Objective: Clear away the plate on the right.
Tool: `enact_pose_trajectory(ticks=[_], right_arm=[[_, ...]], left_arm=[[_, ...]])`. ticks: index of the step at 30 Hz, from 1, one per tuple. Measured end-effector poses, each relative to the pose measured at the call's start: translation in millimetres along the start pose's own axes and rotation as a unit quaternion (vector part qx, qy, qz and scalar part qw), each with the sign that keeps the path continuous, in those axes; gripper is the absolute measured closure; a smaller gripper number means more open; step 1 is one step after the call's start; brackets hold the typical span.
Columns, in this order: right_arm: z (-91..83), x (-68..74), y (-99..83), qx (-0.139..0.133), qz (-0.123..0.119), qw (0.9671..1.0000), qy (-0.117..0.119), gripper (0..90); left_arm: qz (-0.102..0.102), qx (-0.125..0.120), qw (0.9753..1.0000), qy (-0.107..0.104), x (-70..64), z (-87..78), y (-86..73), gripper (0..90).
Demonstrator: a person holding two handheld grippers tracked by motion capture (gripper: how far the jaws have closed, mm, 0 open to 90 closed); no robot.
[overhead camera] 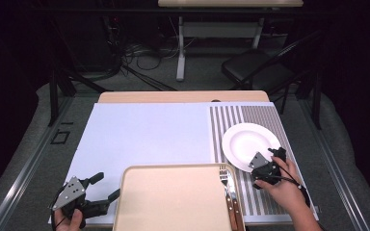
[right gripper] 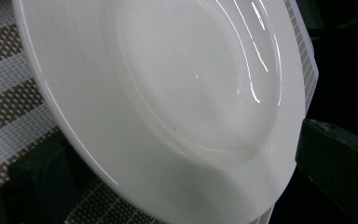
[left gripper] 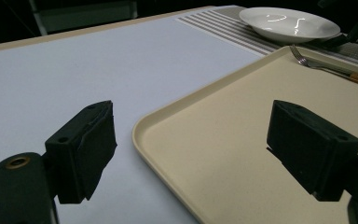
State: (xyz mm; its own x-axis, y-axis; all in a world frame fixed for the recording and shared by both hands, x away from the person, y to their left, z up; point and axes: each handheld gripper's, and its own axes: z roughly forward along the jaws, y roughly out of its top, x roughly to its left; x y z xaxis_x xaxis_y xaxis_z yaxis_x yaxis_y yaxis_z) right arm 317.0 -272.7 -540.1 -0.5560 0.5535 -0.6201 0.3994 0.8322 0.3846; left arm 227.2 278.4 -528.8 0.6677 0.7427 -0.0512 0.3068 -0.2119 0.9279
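A: The white plate (overhead camera: 247, 145) — where does it sit?

B: On the striped placemat (overhead camera: 265, 120), just past the far right corner of the beige tray (overhead camera: 173, 202). In the right gripper view the plate (right gripper: 168, 93) lies very close, with its near rim between the two black jaws.

A: So the right gripper (overhead camera: 269, 164) has it?

B: It is at the plate's near right edge, beyond the tray's right side. One jaw lies low at the plate's left, partly under the rim, and the other stands just off the rim at the right. They are spread to either side of the rim; I cannot tell whether they press on it.

A: And the left gripper (overhead camera: 107, 187)?

B: Just off the tray's near left corner, over the white mat (overhead camera: 144, 134). Its jaws are wide apart with nothing between them; in its own view one hangs over the mat, the other over the tray (left gripper: 261, 140).

A: Anything on the tray?

B: A fork (overhead camera: 225, 178) and a wooden-handled utensil beside it, along the tray's right edge.
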Motion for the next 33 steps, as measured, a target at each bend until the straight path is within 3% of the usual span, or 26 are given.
enact_pose_trajectory(ticks=[8, 12, 14, 33], right_arm=[[6.6, 0.3, -0.9, 0.005, -0.012, 0.9998, -0.013, 0.0], [10.5, 0.2, -2.4, -0.020, -0.012, 0.9995, -0.022, 0.0], [9.7, -0.2, -1.5, -0.007, -0.014, 0.9996, -0.024, 0.0], [12.5, -1.5, 0.4, -0.004, -0.035, 0.9990, -0.027, 0.0]], left_arm=[[0.001, -0.001, 1.0000, -0.002, 0.3, -0.2, -0.1, 15.7], [0.001, 0.000, 1.0000, -0.002, 0.0, -0.1, 0.0, 15.7], [0.001, 0.000, 1.0000, -0.001, -0.2, 0.0, 0.0, 15.7], [-0.001, 0.002, 1.0000, -0.002, -0.4, 0.7, -0.2, 15.7]])
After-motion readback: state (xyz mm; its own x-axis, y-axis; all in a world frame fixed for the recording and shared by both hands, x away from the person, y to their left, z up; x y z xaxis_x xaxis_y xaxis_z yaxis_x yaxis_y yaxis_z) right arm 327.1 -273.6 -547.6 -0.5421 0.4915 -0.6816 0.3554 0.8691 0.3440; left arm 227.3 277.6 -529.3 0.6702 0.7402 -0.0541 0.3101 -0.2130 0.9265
